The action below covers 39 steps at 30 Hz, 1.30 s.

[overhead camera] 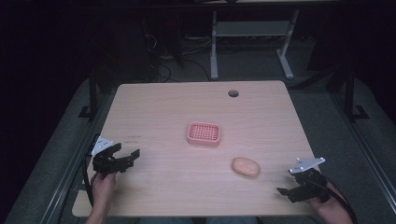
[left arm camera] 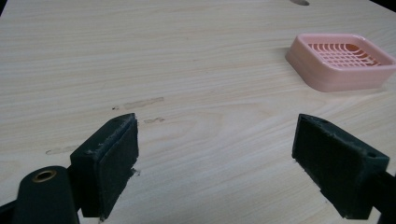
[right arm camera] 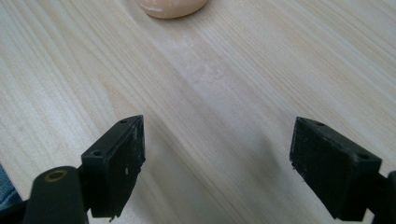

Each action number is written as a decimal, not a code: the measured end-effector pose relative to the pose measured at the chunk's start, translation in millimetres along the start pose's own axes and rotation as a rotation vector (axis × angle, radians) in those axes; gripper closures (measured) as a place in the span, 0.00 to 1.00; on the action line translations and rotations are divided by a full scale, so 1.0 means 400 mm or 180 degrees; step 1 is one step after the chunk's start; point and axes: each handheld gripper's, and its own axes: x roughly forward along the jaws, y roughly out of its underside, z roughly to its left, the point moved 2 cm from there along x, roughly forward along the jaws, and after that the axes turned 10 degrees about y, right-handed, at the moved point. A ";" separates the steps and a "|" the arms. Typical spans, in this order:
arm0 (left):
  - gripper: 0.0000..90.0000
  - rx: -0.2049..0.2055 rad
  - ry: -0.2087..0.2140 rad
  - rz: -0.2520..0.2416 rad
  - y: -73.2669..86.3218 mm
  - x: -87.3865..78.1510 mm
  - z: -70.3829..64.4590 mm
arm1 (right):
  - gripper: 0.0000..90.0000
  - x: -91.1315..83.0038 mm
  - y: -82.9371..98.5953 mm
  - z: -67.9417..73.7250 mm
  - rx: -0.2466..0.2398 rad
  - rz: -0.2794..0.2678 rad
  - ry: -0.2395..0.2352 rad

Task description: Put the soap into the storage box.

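Both claws stand spread wide with nothing between their jaws. Left gripper [overhead camera: 125,156] sits near the front left corner of the pale wooden table [overhead camera: 159,107], held by the person's left hand [overhead camera: 102,185], and its black jaws point toward the table's middle. Seen from the left gripper view, the left gripper [left arm camera: 215,156] has its two padded jaws far apart above bare wood grain; faint smudges mark the board ahead of the left-hand jaw.

Right gripper [overhead camera: 286,192] rests at the front right corner, gripped by the person's right hand [overhead camera: 332,205], with a grey three-cornered plate on top and a cable trailing off the edge. Its jaws point left, toward the peach-coloured oval bar of soap [overhead camera: 245,166], which lies flat on the table, near the jaws but apart from them. From the right gripper view, the right gripper [right arm camera: 217,154] is equally open, and the soap [right arm camera: 172,6] lies ahead at the top edge, touching neither jaw.

Behind the soap, near the table's centre, stands a pink rectangular plastic soap dish with a slotted grid floor [overhead camera: 204,134]; it holds nothing. Soap and dish are clearly separate. From the left gripper view the dish [left arm camera: 327,77] lies ahead and to the right of the jaws, well apart. A round cable hole [overhead camera: 233,93] lies near the table's far edge.
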 end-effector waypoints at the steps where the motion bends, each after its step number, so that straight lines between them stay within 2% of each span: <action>1: 0.16 0.0007 0.0006 0.0001 0.000 0.000 0.000 | 0.20 0.000 0.000 0.000 -0.0004 0.0001 0.0000; 9: 0.16 0.0013 -0.0004 -0.0027 0.000 0.000 -0.002 | 0.20 -0.004 -0.012 0.002 -0.0031 -0.0007 -0.0003; 15: 0.16 0.0019 -0.0007 -0.0021 0.005 -0.008 -0.002 | 0.19 -0.014 -0.052 0.011 -0.0147 0.0005 -0.0020; 24: 0.16 0.0042 0.0005 -0.0013 0.005 -0.011 -0.001 | 0.17 0.004 -0.121 0.028 -0.0306 0.0079 -0.0099; 29: 0.16 0.0065 0.0003 -0.0030 0.006 -0.012 -0.002 | 0.17 0.017 -0.150 0.033 -0.0399 0.0123 -0.0138; 39: 0.16 0.0111 0.0004 -0.0020 0.005 -0.008 -0.008 | 0.16 0.031 -0.188 0.044 -0.0478 0.0195 -0.0211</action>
